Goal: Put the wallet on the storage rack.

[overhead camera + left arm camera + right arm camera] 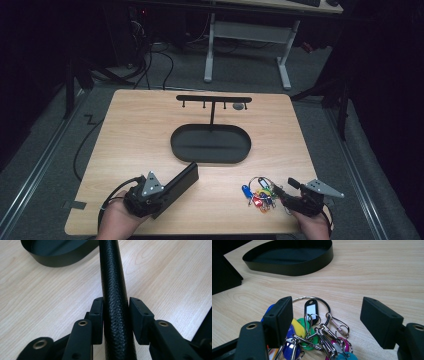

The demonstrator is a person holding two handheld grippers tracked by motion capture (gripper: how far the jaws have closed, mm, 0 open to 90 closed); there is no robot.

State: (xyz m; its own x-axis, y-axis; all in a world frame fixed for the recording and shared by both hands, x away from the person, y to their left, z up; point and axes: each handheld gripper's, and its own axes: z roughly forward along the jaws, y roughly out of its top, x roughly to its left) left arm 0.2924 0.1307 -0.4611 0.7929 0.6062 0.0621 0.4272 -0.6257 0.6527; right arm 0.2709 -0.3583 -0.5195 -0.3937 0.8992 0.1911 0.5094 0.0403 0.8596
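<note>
A flat black case with a grained leather surface (pixel 113 277) lies slanted at the table's front left (pixel 181 181). My left gripper (pixel 115 307) is shut on its near end (pixel 164 194). At the front right lies a bunch of keys with coloured tags on a metal ring (pixel 259 194). My right gripper (pixel 284 190) stands open just right of it. In the right gripper view the key bunch (pixel 317 327) sits low between the spread jaws of my right gripper (pixel 328 308), which do not touch it.
A black oval tray (pixel 176 145) sits mid-table, with a black T-shaped stand with hooks (pixel 213 98) rising at its back. The tray's wall shows in both gripper views (pixel 57 261) (pixel 294 268). Bare wood lies between the tray and both grippers.
</note>
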